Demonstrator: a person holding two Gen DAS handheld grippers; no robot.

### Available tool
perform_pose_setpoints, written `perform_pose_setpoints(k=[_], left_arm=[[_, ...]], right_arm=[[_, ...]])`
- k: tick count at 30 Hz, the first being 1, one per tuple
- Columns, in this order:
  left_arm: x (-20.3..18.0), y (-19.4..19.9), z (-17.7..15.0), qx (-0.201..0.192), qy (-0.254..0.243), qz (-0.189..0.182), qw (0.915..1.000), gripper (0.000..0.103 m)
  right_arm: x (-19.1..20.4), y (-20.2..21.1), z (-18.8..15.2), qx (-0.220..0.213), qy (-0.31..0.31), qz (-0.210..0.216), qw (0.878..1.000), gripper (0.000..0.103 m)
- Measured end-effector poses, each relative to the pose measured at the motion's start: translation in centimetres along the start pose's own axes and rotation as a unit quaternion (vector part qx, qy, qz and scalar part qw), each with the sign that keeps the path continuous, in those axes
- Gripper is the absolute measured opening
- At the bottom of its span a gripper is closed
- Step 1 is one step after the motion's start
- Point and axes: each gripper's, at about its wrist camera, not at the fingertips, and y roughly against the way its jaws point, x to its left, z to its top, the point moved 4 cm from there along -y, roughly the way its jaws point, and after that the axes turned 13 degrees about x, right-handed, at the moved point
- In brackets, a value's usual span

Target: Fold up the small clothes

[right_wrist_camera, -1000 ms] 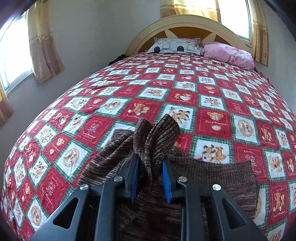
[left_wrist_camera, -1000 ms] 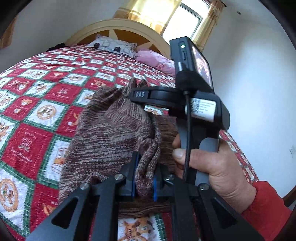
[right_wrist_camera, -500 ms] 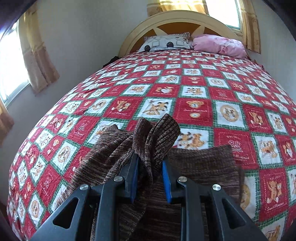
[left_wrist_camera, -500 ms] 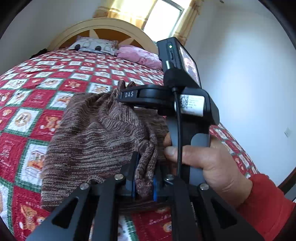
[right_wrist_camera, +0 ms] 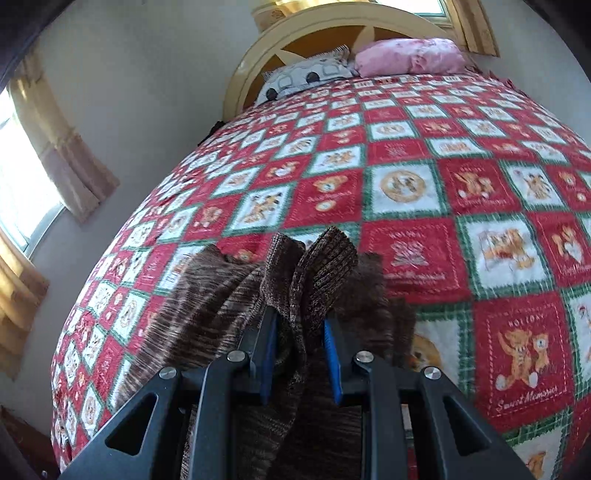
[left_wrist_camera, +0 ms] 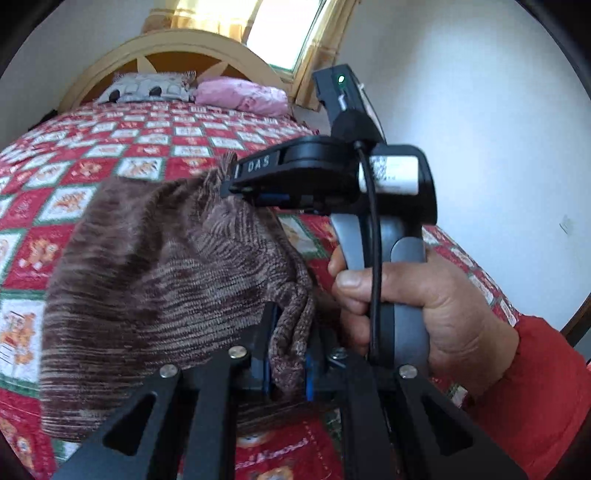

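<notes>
The brown knit garment hangs stretched between two grips above the near part of the bed, its lower folds draping down toward the quilt. The left gripper has its blue-padded jaws pinched tight on a bunched edge of the knit. The right gripper bites another gathered corner, with a tuft of fabric poking up past its fingers. In the left wrist view that right gripper appears from the side, clamped on the garment's far corner, with the person's right hand wrapped around its grey handle, a red sleeve at the wrist. Farther off, a grey patterned pillow and a pink pillow sit against the arched cream headboard. Curtained windows glow on the left wall.
</notes>
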Motion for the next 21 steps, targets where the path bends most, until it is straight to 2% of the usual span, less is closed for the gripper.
perform_pose_setpoints(k=[5, 6, 7, 12, 15, 16, 17, 18, 19, 20, 21], left_arm=[[-0.1, -0.8, 0.0, 0.011, -0.007, 0.002, 0.9999, 0.013], [-0.2, -1.0, 0.1, 0.014, -0.008, 0.003, 0.9999, 0.013], [-0.4, -1.1, 0.0, 0.016, -0.011, 0.004, 0.9998, 0.013], [-0.9, -2.0, -0.2, 0.039, -0.024, 0.011, 0.9989, 0.013], [-0.9, -2.0, 0.0, 0.040, -0.019, 0.007, 0.9990, 0.013], [-1.1, -2.0, 0.0, 0.038, -0.020, 0.009, 0.9990, 0.013], [-1.3, -1.9, 0.2, 0.034, -0.019, 0.010, 0.9992, 0.013], [-1.7, -1.8, 0.4, 0.030, -0.020, 0.011, 0.9993, 0.013], [-2.2, -1.8, 0.7, 0.030, -0.024, 0.012, 0.9992, 0.013], [-3.0, -1.8, 1.1, 0.028, -0.034, 0.017, 0.9989, 0.013], [-3.7, -1.8, 1.2, 0.027, -0.043, 0.019, 0.9985, 0.013]], right_arm=[[-1.5, 0.3, -0.2, -0.008, -0.017, 0.001, 1.000, 0.024], [-1.8, 0.4, -0.2, -0.009, -0.021, 0.000, 1.000, 0.022], [-2.2, 0.3, -0.2, -0.009, -0.026, -0.006, 1.000, 0.015], [-3.5, 0.2, -1.0, 0.001, -0.046, -0.004, 0.999, 0.015], [-3.8, 1.8, -1.4, -0.008, -0.071, 0.044, 0.997, 0.016], [-3.8, 2.3, -1.5, -0.005, -0.076, 0.059, 0.995, 0.020], [-3.6, 2.9, -1.7, -0.003, -0.077, 0.068, 0.995, 0.029], [-3.4, 3.5, -1.8, -0.007, -0.073, 0.069, 0.995, 0.034], [-3.2, 4.2, -2.0, -0.013, -0.068, 0.066, 0.995, 0.046], [-3.1, 4.8, -2.1, -0.018, -0.065, 0.058, 0.996, 0.053], [-3.0, 5.4, -2.2, -0.022, -0.062, 0.054, 0.996, 0.053]])
